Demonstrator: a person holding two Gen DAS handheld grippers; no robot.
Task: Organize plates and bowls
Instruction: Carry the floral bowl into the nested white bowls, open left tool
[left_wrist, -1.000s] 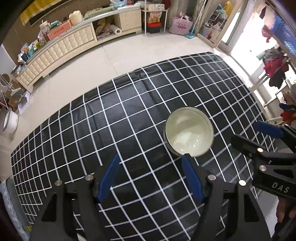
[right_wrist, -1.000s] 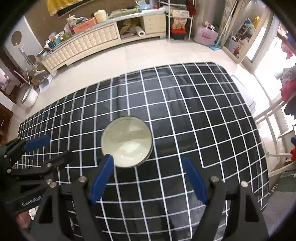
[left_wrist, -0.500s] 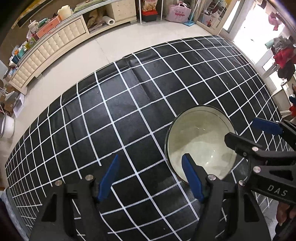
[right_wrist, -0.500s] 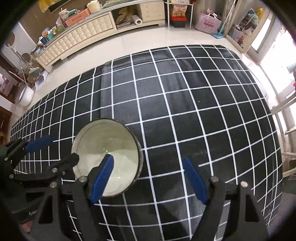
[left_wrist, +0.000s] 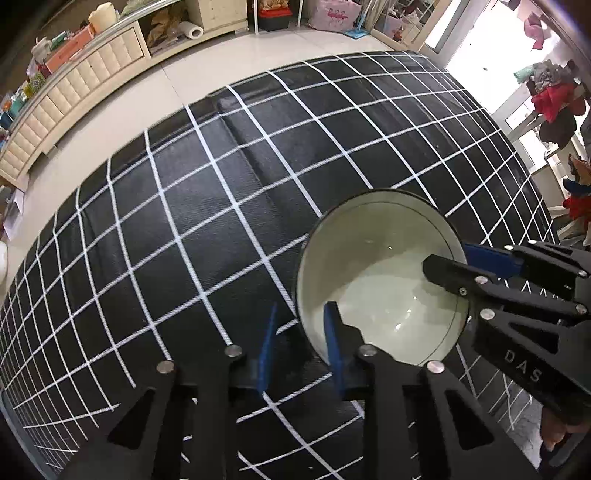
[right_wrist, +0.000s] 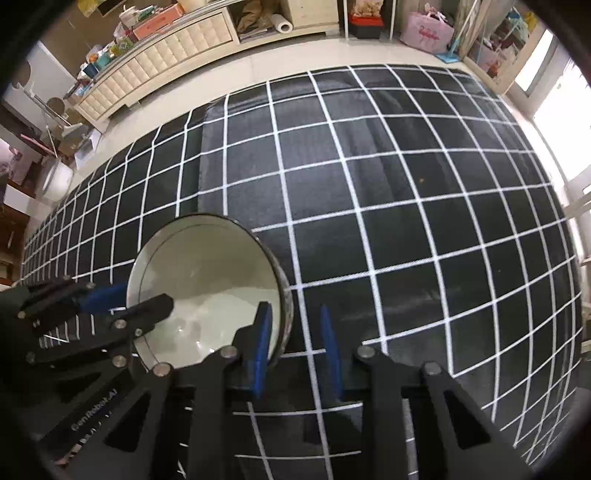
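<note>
The bowl (left_wrist: 376, 280) sits upright and empty on the table (left_wrist: 184, 221), which is covered by a black cloth with a white grid. It is the only dish in sight. Both tongs straddle its rim from opposite sides, pointing steeply down. The left tongs (left_wrist: 299, 343) have one blue pad inside the bowl and one outside the near wall. The right tongs (right_wrist: 295, 347) stand the same way on the other side. Both pairs of jaws have just been closing, with the bowl's wall between them. They now stand narrow, but from these views I cannot tell whether the pads already press on the wall. In each wrist view a sliver of cloth seems to show between the outer pad and the bowl. That is the main risk: if the lift begins before both pairs bite, the glazed, sloping wall is likely to slip out. The bowl could then drop back, rock or tip onto the cloth. An uneven squeeze is the second hazard. If one pair clamps first, it may drag or tilt the bowl away from the other pair. Raising the hands at different rates would likewise twist the rim in the pads. A hard pinch on a thin ceramic edge could also chip it. The loose cloth may ruck up if the bowl is dragged rather than lifted.
</note>
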